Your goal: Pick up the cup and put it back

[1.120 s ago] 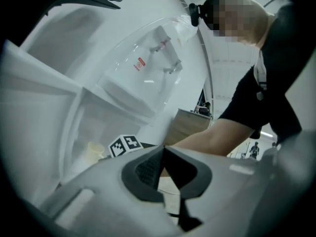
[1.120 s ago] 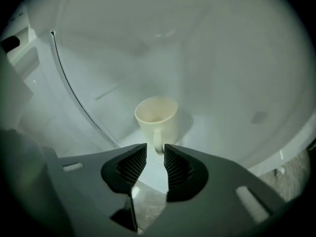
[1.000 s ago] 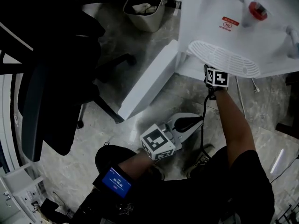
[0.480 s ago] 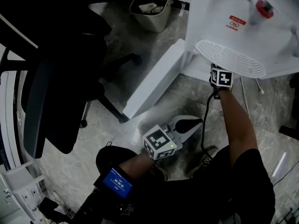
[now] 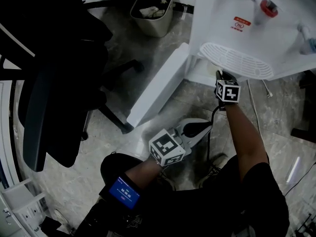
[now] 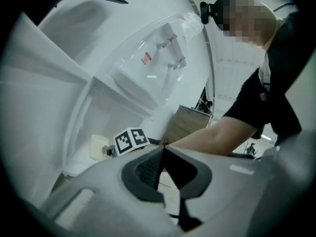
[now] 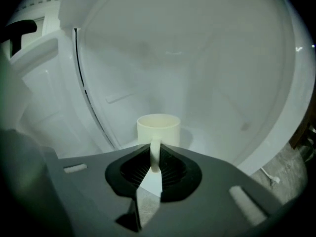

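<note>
A cream cup point(image 7: 158, 127) stands upright inside the white dispenser's lower compartment, its handle facing me. My right gripper point(image 7: 155, 164) reaches into that compartment, and its jaws are closing with the ribbed pads pressed on either side of the cup's handle. The left gripper view also shows the cup point(image 6: 98, 146), just past the right gripper's marker cube point(image 6: 131, 140). In the head view the right gripper point(image 5: 220, 74) sits under the drip tray, which hides the cup. My left gripper point(image 5: 210, 124) hangs low over the floor, shut and with nothing in it.
The water dispenser point(image 5: 237, 28) has a grilled drip tray point(image 5: 237, 60) above the compartment and a red tap point(image 5: 269, 6) higher up. Its open door point(image 5: 158, 85) juts out to the left. A waste bin point(image 5: 152, 11) and a black office chair point(image 5: 49, 83) stand further left.
Little differs: my right gripper stays at the mouth of the compartment under the drip tray, shifting only slightly, and my left gripper stays low over the floor.
</note>
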### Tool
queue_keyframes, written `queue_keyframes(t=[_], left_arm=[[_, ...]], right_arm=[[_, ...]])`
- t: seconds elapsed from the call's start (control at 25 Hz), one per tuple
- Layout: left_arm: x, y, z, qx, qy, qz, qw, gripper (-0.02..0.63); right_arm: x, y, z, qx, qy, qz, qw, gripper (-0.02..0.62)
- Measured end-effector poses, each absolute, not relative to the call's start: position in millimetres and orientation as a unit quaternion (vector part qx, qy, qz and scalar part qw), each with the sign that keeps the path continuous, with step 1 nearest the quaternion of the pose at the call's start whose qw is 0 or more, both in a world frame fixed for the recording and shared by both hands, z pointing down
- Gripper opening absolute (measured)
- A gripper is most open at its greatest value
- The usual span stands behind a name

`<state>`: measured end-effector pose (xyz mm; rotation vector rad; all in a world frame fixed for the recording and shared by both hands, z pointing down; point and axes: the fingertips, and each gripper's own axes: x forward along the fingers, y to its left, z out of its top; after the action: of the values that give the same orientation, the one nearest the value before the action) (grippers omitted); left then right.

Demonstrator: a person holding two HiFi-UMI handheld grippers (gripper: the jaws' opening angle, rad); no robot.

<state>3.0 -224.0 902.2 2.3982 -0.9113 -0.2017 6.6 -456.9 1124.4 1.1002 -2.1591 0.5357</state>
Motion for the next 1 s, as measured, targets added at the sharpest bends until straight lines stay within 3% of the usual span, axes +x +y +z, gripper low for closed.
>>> queue_keyframes(t=[0.52, 0.64, 0.88, 1.0], left_arm=[[5, -225, 879, 0.911, -0.335, -0.069, 0.232, 0.003], [-3, -225, 866, 0.911, -0.361, -0.040, 0.195, 0.003], [-19, -216, 784, 0.887, -0.412, -0.073, 0.198, 0.003], [-35, -195, 766, 0.872, -0.453, -0.042, 0.182, 0.003]], right_arm=[[-5, -409, 1077, 0.417, -0.842, 0.224, 0.259, 0.044], [-4, -388, 1045, 0.405, -0.845, 0.238, 0.254, 0.044], [3, -322, 962, 0.363, -0.851, 0.256, 0.279, 0.044], [-7, -291, 910, 0.327, -0.862, 0.264, 0.284, 0.044]])
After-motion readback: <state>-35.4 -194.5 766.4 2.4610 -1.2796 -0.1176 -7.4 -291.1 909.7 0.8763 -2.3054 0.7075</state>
